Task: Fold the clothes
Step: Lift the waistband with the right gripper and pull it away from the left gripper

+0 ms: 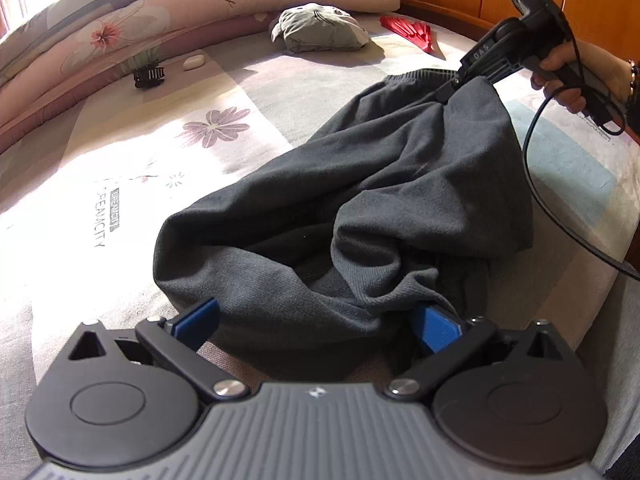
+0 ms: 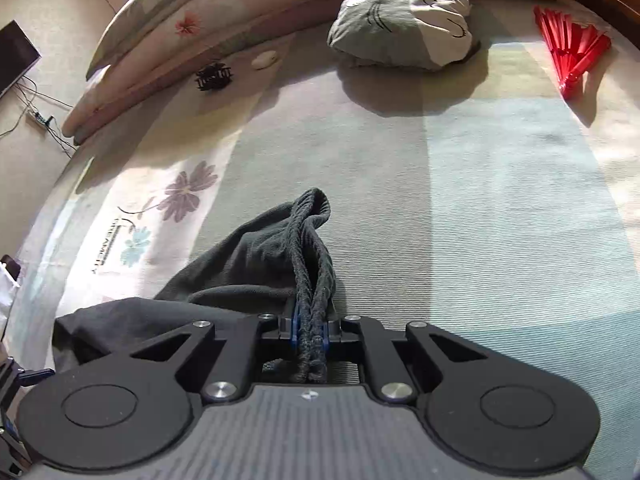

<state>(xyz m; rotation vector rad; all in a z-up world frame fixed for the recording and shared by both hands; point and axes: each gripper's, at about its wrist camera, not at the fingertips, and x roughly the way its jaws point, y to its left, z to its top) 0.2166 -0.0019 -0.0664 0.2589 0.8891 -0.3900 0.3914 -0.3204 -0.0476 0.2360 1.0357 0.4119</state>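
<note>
We see the dark grey garment (image 1: 360, 208) heaped on the bed (image 1: 120, 208), near its front edge. Our right gripper (image 2: 310, 334) has its jaws nearly closed, pinching the ribbed hem and lifting that end off the bed. Our left gripper (image 1: 316, 320) stands wide open, its blue pads (image 1: 198, 318) either side of a fold, not pressing it.

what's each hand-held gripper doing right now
left hand-held gripper: open, astride the dark grey knit garment.
right hand-held gripper: shut on its ribbed hem.
</note>
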